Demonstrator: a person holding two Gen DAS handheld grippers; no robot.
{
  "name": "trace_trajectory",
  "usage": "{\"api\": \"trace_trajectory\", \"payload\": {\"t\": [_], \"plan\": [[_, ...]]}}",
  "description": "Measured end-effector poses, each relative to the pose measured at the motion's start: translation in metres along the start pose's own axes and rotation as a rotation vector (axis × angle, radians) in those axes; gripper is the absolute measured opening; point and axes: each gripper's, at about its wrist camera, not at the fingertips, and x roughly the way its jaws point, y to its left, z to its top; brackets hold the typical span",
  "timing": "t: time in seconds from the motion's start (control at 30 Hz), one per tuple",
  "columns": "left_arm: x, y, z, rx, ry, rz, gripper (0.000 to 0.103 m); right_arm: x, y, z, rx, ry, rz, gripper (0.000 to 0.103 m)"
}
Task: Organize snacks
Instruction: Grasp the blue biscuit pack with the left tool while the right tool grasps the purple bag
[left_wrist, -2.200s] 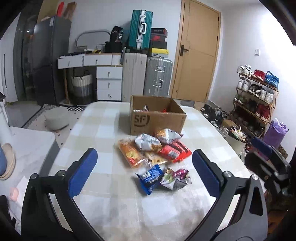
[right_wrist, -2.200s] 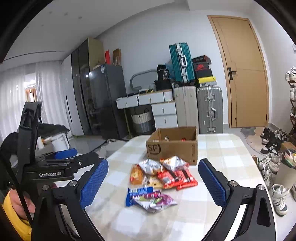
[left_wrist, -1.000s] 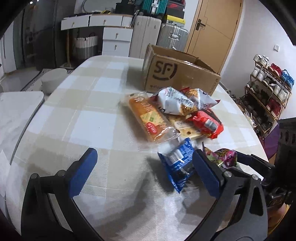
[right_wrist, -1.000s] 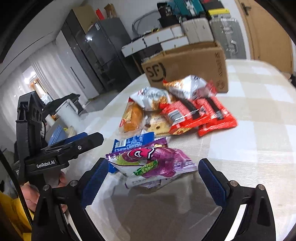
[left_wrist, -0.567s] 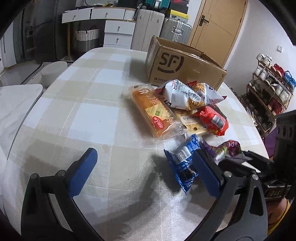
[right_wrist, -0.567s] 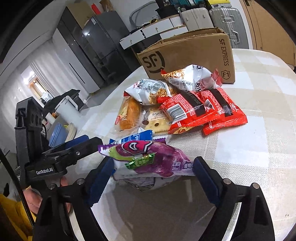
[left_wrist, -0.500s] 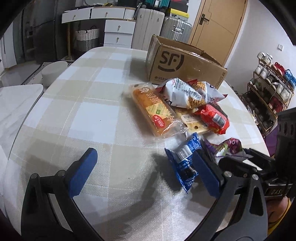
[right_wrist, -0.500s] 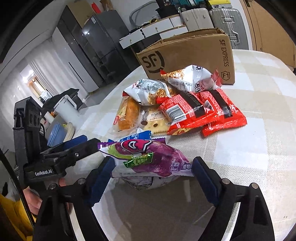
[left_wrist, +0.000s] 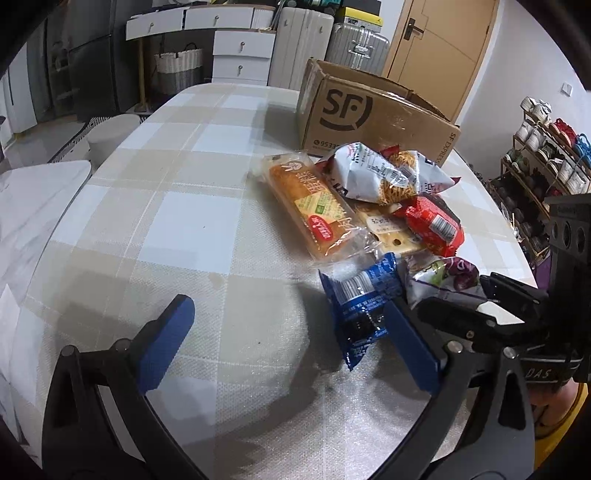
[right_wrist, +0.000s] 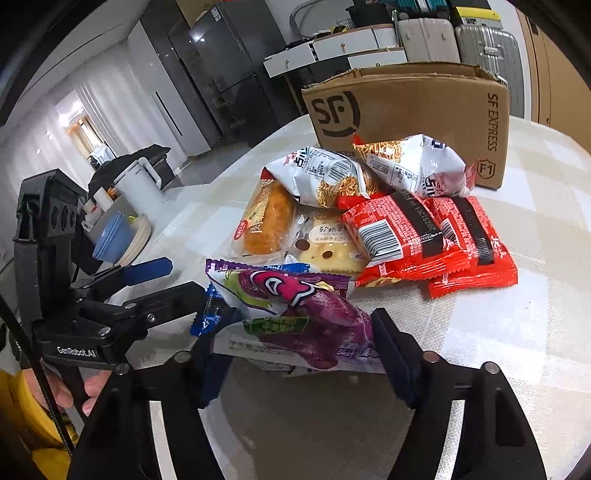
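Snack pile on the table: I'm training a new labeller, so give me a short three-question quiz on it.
1. True or false: the box lies behind the snacks.
2. Which pack is between the right tool's closing jaws: A) red pack, B) purple pack, C) bread?
3. Fill in: the left tool is ___.

Key: 1 true. 2 B, the purple pack. 3 open, holding nothing.
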Motion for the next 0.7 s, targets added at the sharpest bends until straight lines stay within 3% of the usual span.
{"api": "trace_trajectory", "payload": {"t": [0.1, 0.27, 0.43, 0.7], "plan": [[0.000, 0.003, 0.000, -0.021, 0.014, -0.002, 0.102, -0.003, -0.004, -0.001, 0.021, -0.008, 0.016, 0.057], [-0.005, 0.003, -0.002, -0.023, 0.019, -0.001, 0.102, -0.009, -0.006, -0.007, 0.060, -0.025, 0.054, 0.056], [-0.010, -0.007, -0.005, 0.011, 0.026, -0.020, 0.102, -0.033, -0.010, -0.018, 0.102, -0.099, 0.079, 0.055], [0.016, -0.040, 0.003, 0.063, 0.130, -0.069, 0.102, -0.073, -0.037, -0.033, 0.197, -0.245, 0.129, 0.055]]}}
